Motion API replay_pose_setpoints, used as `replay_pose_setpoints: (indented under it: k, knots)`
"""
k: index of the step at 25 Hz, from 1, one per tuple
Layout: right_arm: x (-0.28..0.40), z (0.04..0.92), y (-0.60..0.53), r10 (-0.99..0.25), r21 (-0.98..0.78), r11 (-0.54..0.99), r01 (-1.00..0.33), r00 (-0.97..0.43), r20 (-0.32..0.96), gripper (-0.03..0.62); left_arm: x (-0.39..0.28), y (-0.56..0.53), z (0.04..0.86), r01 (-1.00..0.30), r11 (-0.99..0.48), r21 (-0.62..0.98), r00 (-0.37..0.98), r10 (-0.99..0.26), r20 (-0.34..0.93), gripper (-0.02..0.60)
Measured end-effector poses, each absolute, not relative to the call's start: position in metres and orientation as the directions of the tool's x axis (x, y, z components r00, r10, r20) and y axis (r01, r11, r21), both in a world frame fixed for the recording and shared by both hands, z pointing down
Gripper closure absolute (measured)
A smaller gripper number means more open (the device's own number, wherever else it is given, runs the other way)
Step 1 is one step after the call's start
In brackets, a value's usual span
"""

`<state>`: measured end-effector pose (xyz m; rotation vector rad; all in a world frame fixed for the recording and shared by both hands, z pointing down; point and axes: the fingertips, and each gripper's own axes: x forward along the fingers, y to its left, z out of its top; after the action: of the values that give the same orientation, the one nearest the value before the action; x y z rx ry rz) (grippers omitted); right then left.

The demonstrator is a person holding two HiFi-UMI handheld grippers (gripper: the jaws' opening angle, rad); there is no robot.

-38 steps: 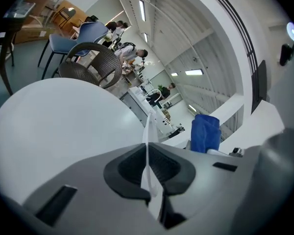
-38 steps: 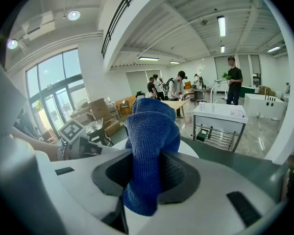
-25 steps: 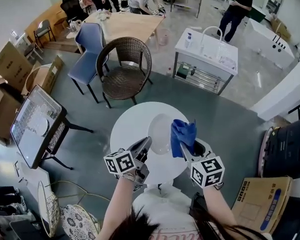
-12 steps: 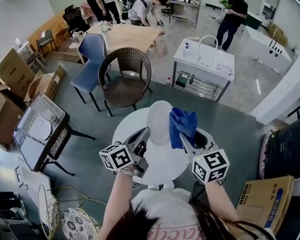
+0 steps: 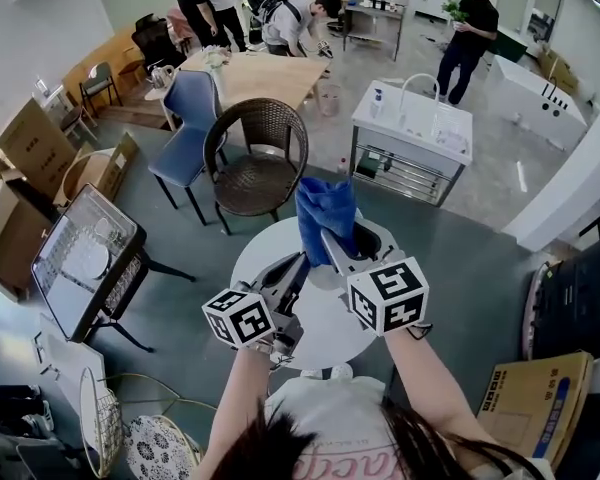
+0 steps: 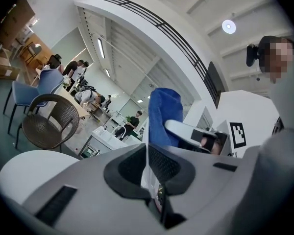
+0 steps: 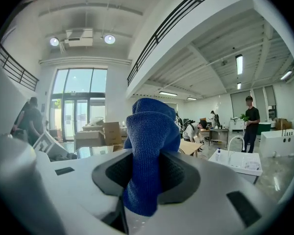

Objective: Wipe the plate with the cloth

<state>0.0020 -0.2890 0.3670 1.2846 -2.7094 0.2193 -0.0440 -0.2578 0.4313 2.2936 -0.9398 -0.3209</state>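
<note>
Plate (image 6: 147, 176): on edge in my left gripper (image 5: 297, 266), above the round table (image 5: 252, 266); I see only its thin white rim between the jaws.
Cardboard boxes (image 5: 20, 143): on the floor at far left; I cannot see inside.
Tray on stand (image 5: 70, 303): left of the table, with a white dish (image 5: 85, 260) lying in it.
Left gripper: jaws nearly together, clamped on the plate's rim, over the table's near left part.
Cloth (image 5: 327, 208): blue and bunched, standing up out of my right gripper (image 5: 333, 240), just right of the plate.
Right gripper: jaws pinched on the cloth, over the table's far edge.
Dark pot (image 5: 368, 236): at the table's far right edge, half hidden by the right gripper; I cannot tell what it holds.
Wicker chair (image 5: 255, 148): just beyond the table's far edge.
Sink unit (image 5: 410, 123): further right, well apart.
</note>
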Motion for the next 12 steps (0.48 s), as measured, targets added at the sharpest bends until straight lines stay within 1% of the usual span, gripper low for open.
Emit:
replay_pose_setpoints:
  k: [5, 12]
  knots:
    - [0.004, 0.371, -0.297, -0.777, -0.035, 0.599, -0.800, -0.591, 0.217, 0.461, -0.052, -0.259, 0.422, -0.530, -0.554, 0.642, 0.715, -0.699, -0.013, 0.561]
    - [0.063, 0.387, -0.308, -0.845, -0.069, 0.471, -0.879, -0.473, 0.250, 0.461, -0.050, -0.260, 0.424, -0.507, -0.554, 0.660, 0.723, -0.691, -0.025, 0.561]
